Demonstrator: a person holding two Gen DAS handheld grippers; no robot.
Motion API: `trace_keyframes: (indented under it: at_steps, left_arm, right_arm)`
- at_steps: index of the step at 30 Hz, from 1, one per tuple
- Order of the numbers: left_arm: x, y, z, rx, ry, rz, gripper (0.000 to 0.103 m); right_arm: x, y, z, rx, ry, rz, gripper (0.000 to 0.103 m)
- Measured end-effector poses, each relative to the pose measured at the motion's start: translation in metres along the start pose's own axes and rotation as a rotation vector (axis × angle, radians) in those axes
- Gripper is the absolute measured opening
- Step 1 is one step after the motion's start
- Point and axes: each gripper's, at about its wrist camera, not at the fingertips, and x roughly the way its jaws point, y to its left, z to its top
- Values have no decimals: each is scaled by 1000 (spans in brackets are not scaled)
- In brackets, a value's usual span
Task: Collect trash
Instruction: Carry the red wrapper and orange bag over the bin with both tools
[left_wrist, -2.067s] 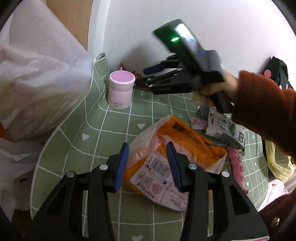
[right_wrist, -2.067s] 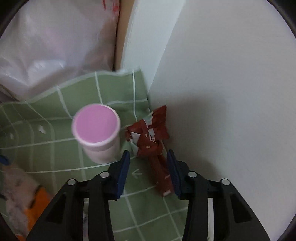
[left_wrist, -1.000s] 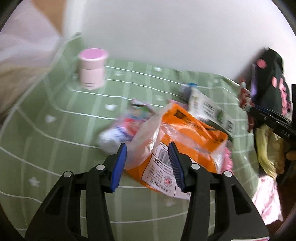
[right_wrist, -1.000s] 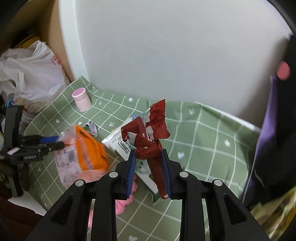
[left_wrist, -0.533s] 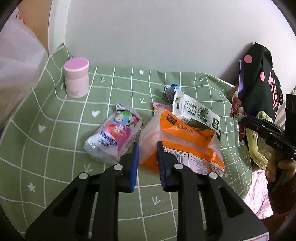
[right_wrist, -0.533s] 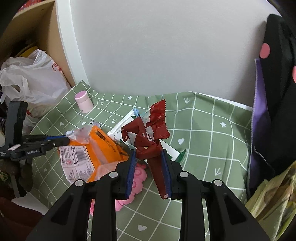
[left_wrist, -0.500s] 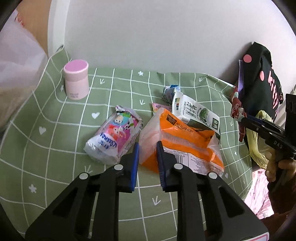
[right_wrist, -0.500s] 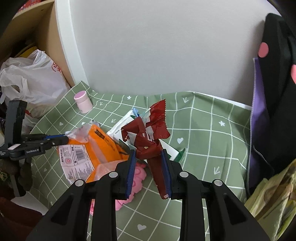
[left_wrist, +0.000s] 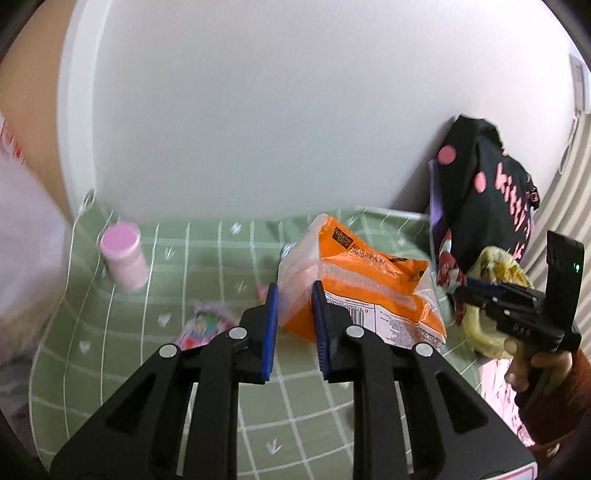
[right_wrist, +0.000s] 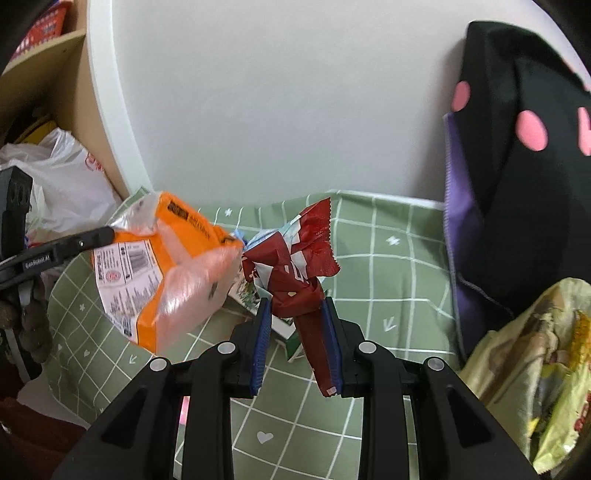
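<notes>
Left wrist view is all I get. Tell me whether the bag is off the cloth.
Observer: Yes. The right wrist view shows the bag hanging from the left gripper, clear of the cloth.
Operator: Report what lies under it.
Observer: A carton lies on the cloth, partly hidden behind the bag.
Operator: Confirm the right grip.
Observer: The right gripper is shut on the wrapper, which stands crumpled above the pads.
</notes>
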Motion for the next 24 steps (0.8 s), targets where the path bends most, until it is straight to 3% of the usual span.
trace_keyframes:
  at_steps: [6,13,19,24]
  left_arm:
    - [-8,-41,34,113,-89,-49,17]
    - [-5,-100,76,201,-162,-192,17]
    - [9,-155,96,221,-157,-353,17]
    - [26,-208,93,312,-125,-413,17]
  right_arm:
    - [-40,-12,6,28,-92,-58,26]
    - [-102,-36,4,51,-187,-213,26]
    - [-162,-73,-8,129,-253,-352,26]
    - [-206,-103,-30,188,-289,-459,26]
